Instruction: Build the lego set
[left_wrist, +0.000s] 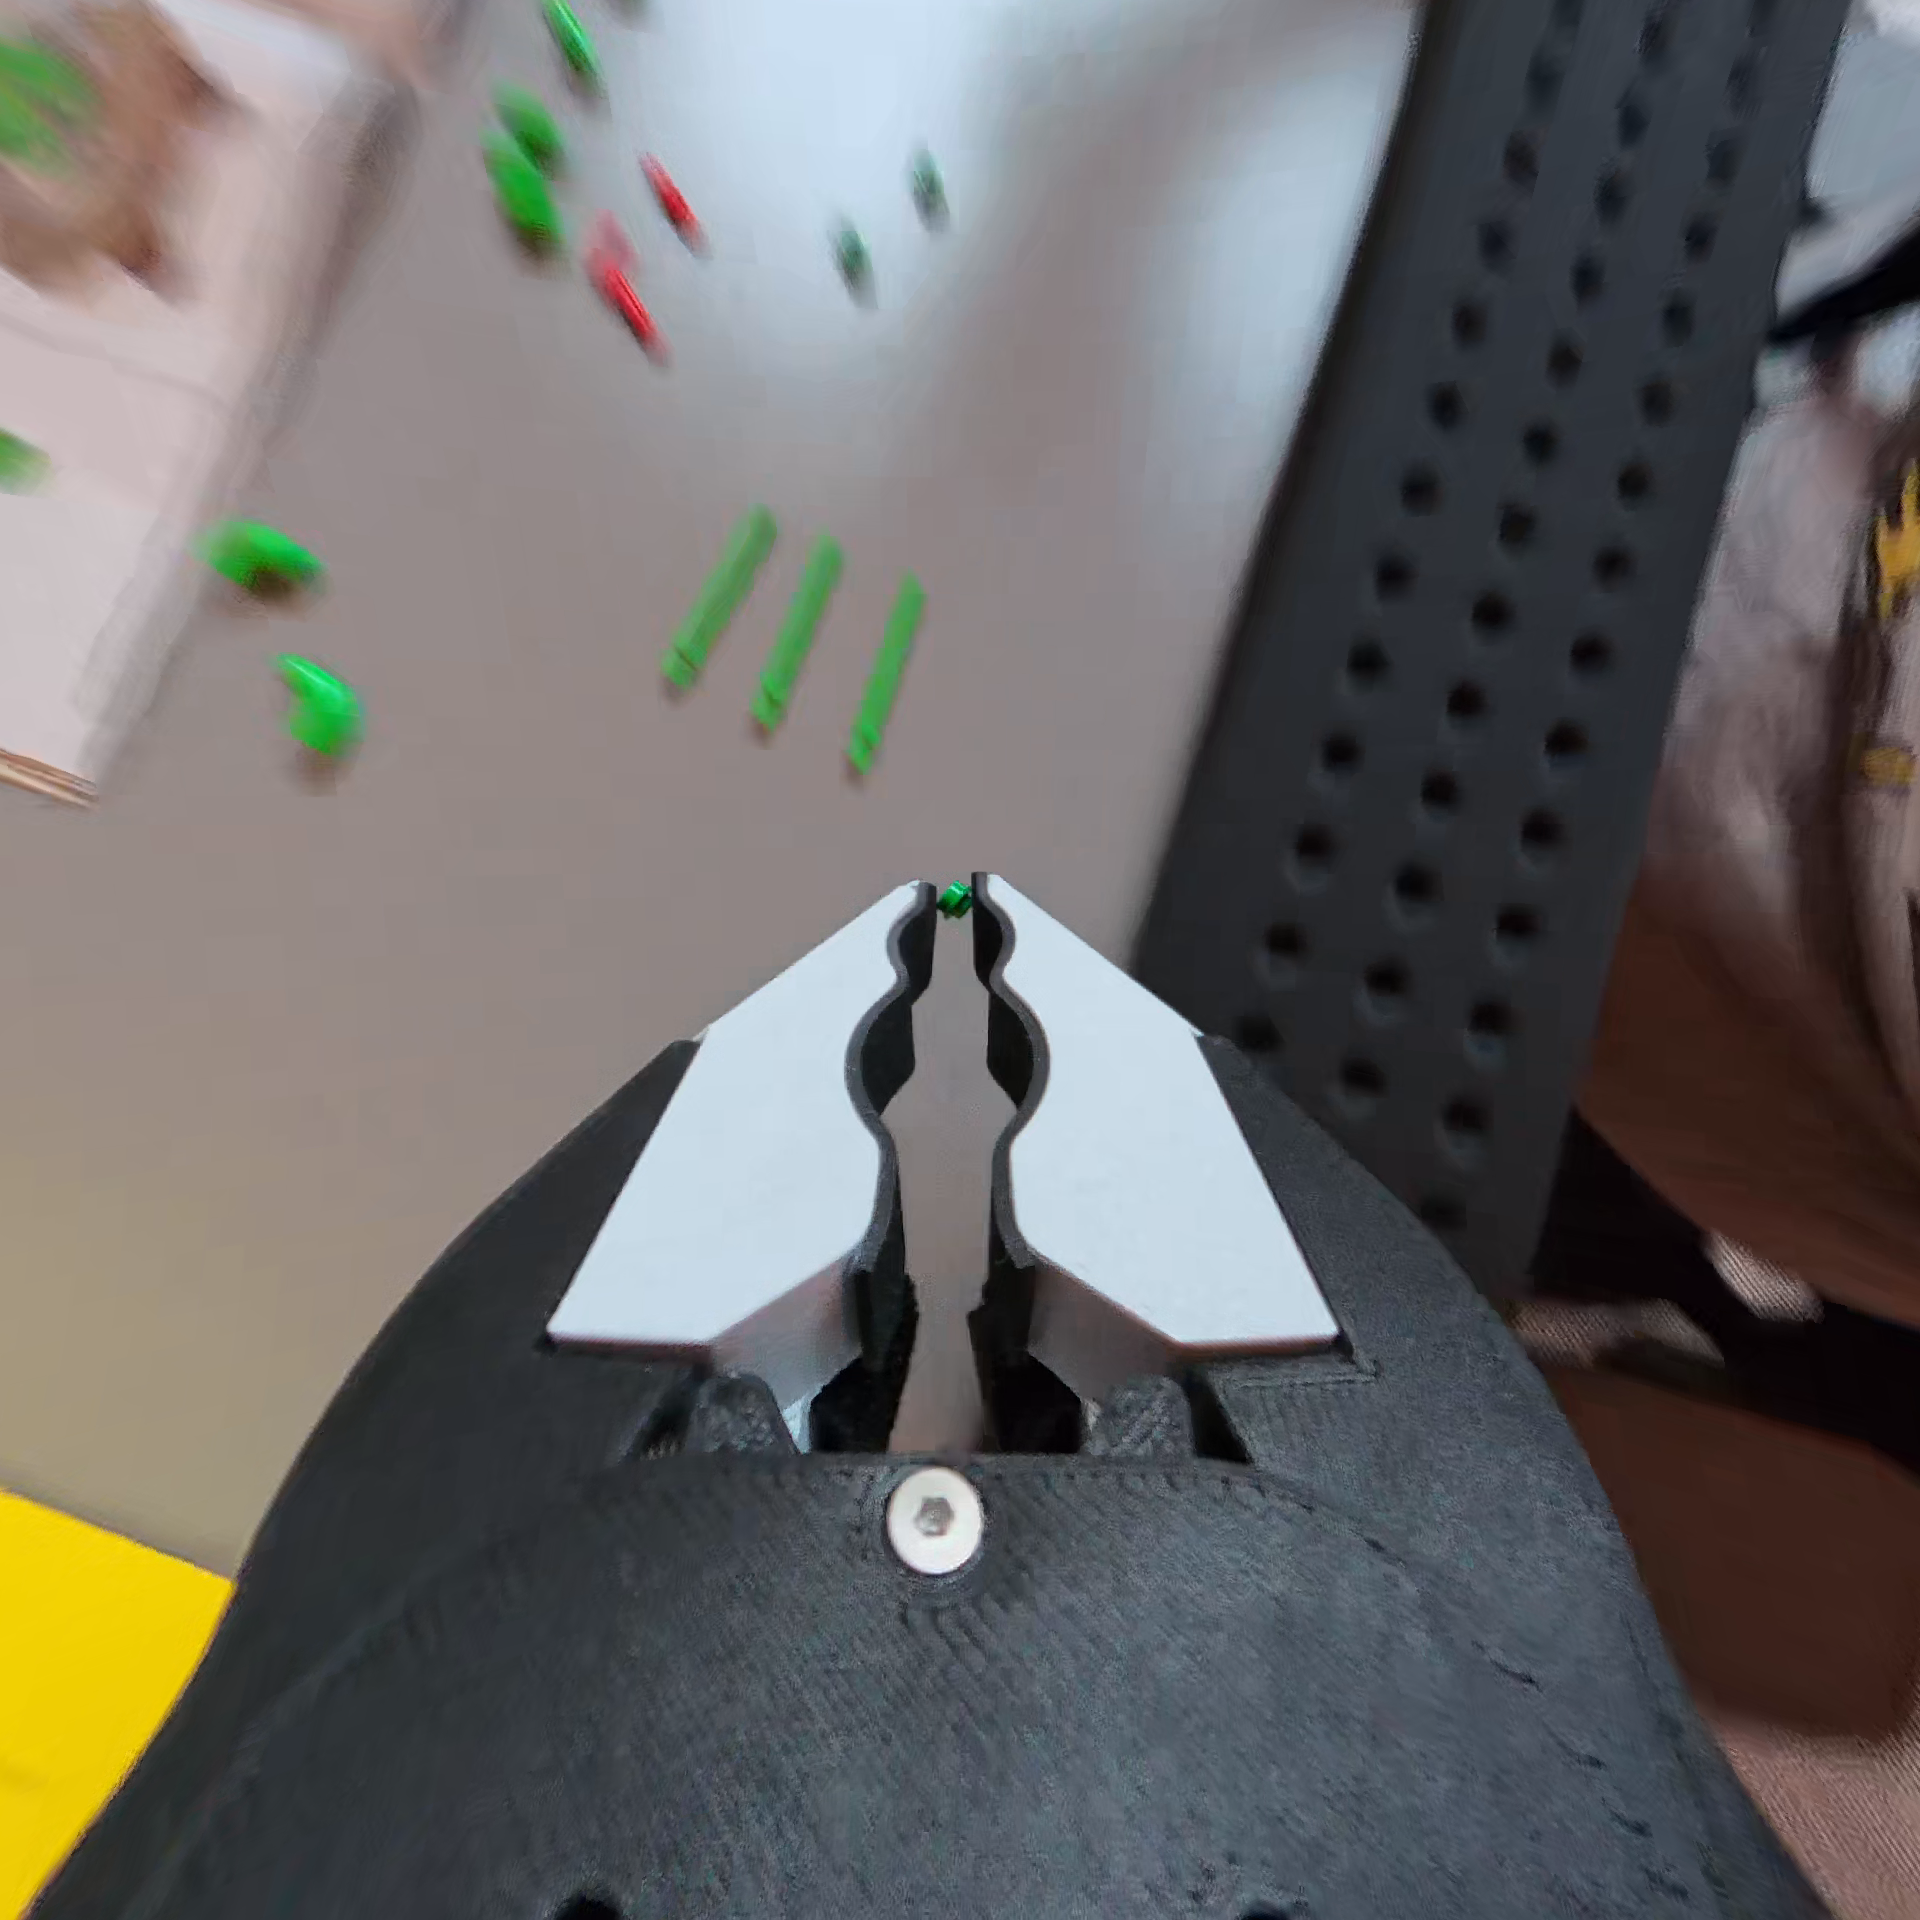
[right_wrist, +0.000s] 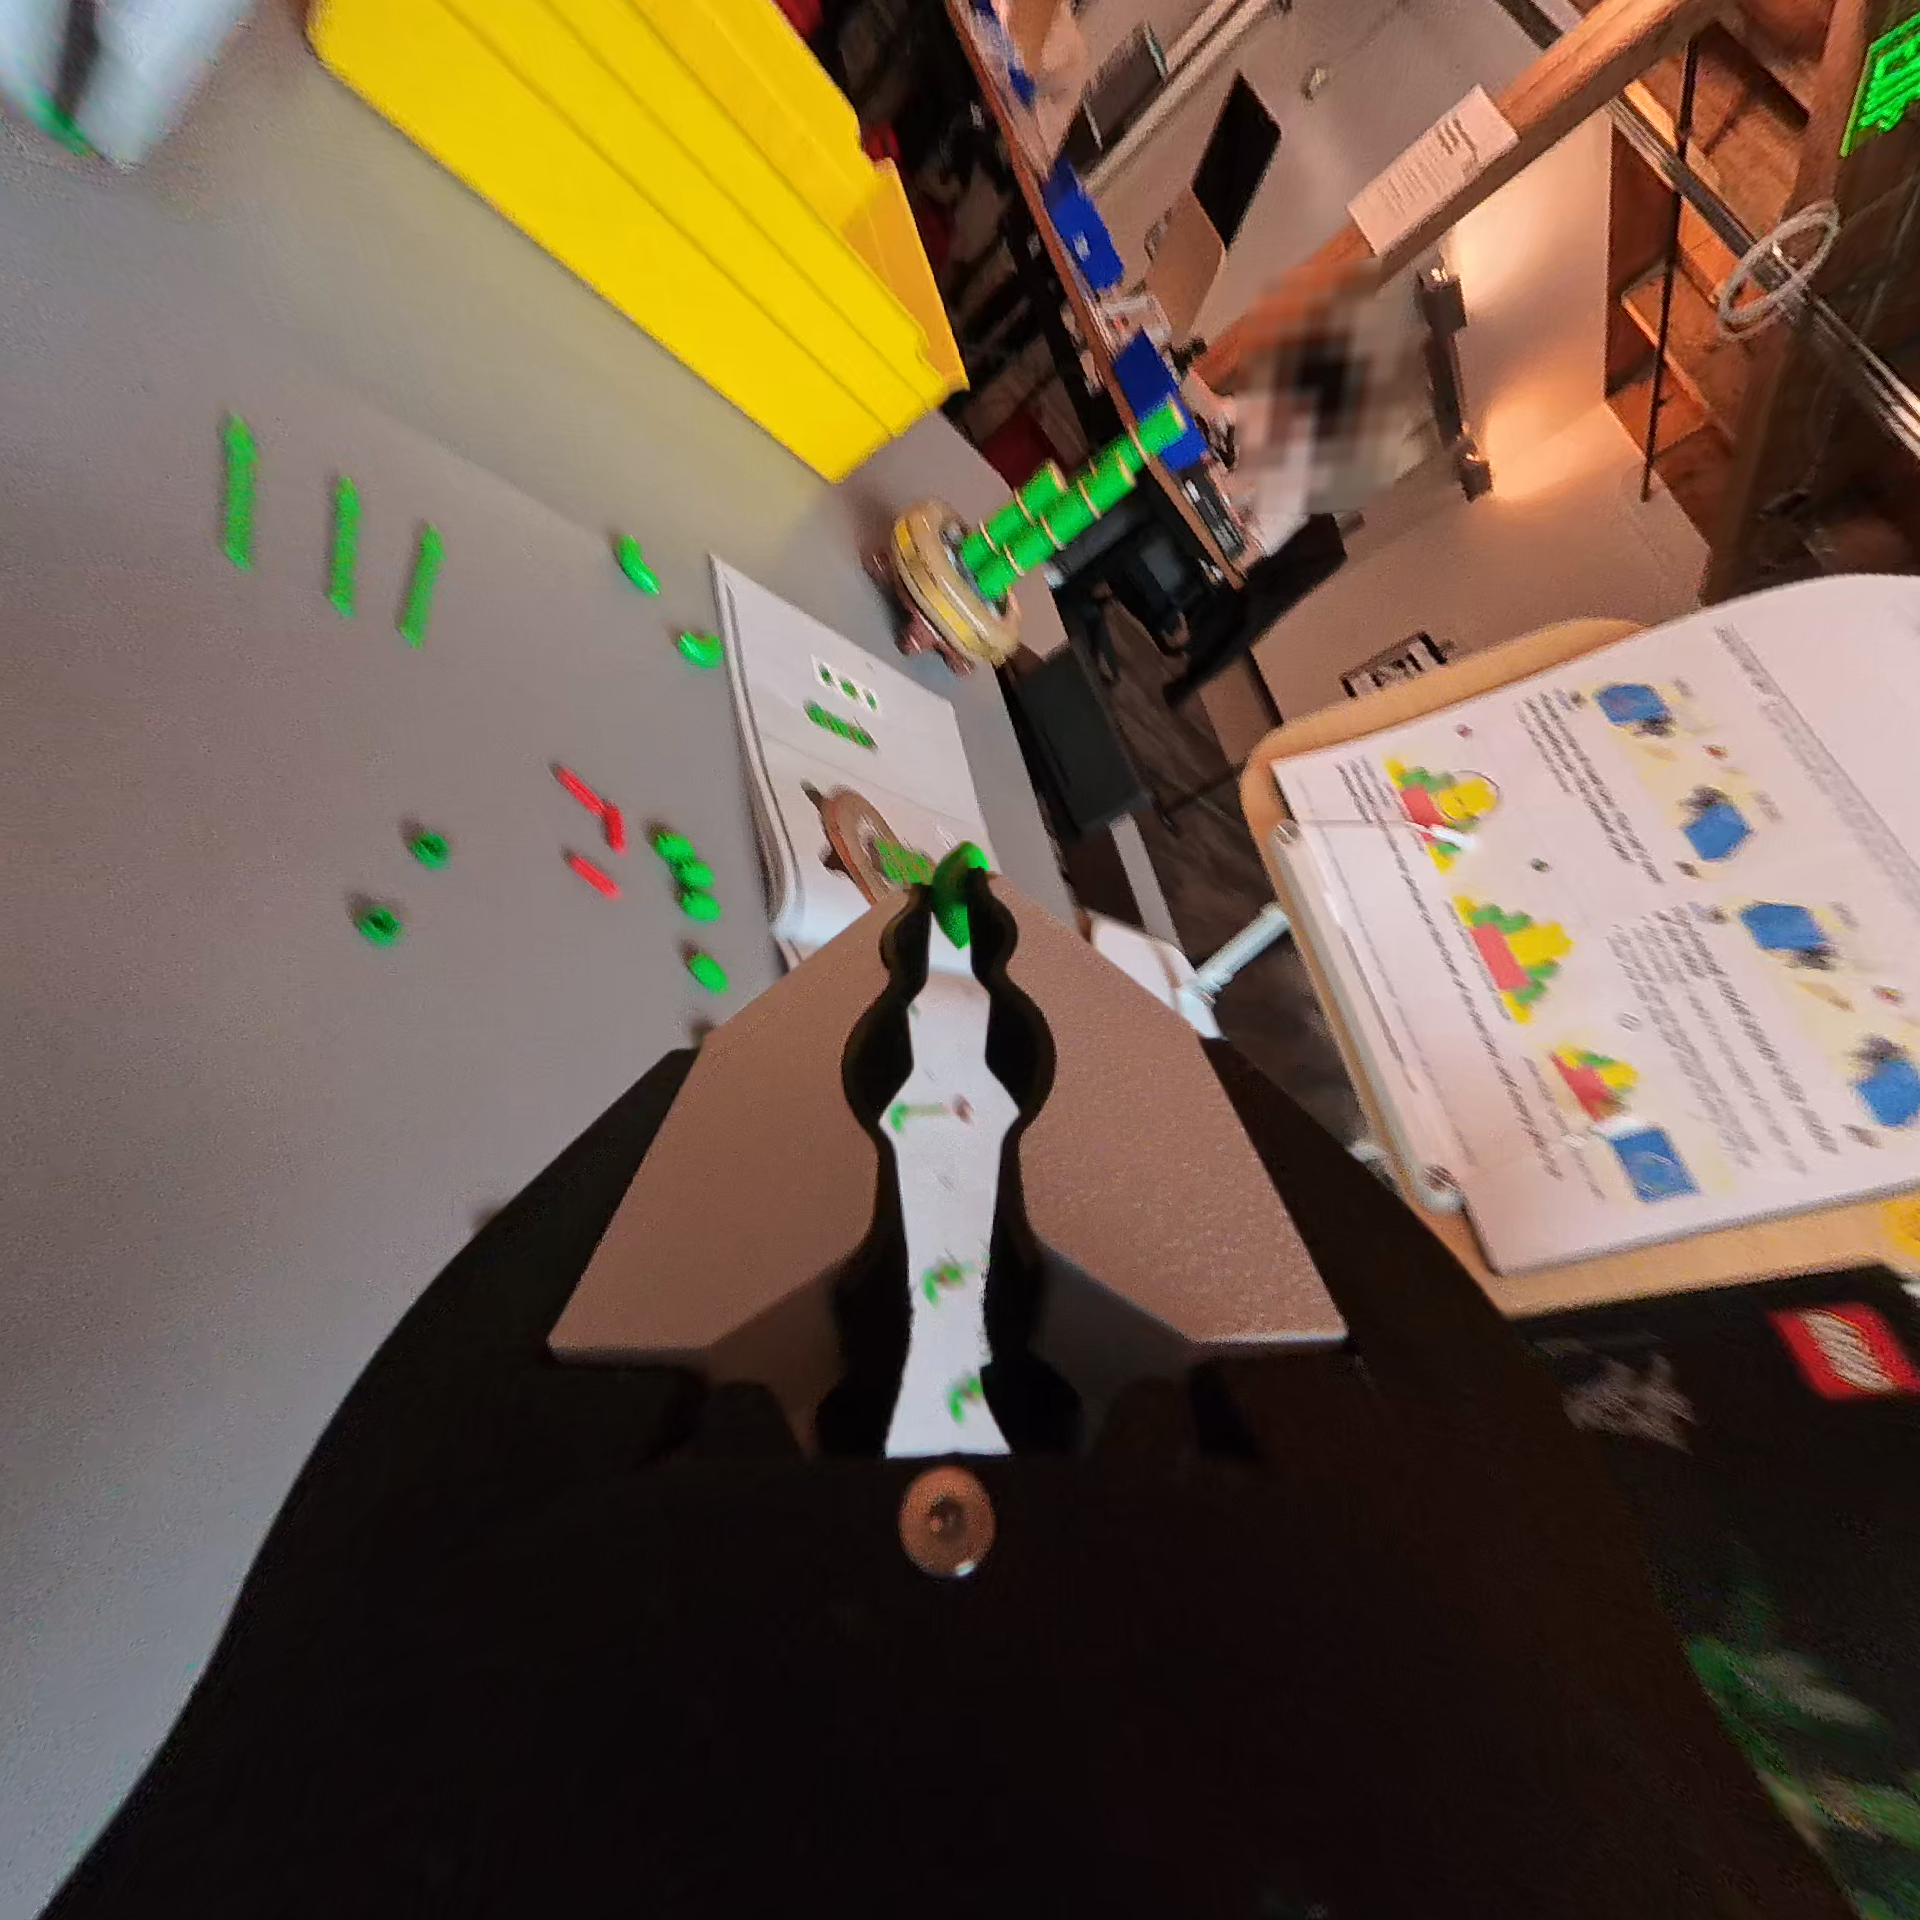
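Left wrist view is showing the left gripper (left_wrist: 954, 891) pinching a tiny dark-green piece (left_wrist: 954, 900) above 3 green rods (left_wrist: 798, 630); the right gripper (right_wrist: 948, 902) is clamping a bright-green leaf piece (right_wrist: 954, 902) over the instruction booklet (right_wrist: 831, 748).

No writing can be read. A red square logo patch (right_wrist: 1844, 1348) sits on a black box, blurred. The white illustrated instruction sheet (right_wrist: 1621, 914) carries lines of print (too smeared to make out), as does a green glowing sign (right_wrist: 1886, 88).
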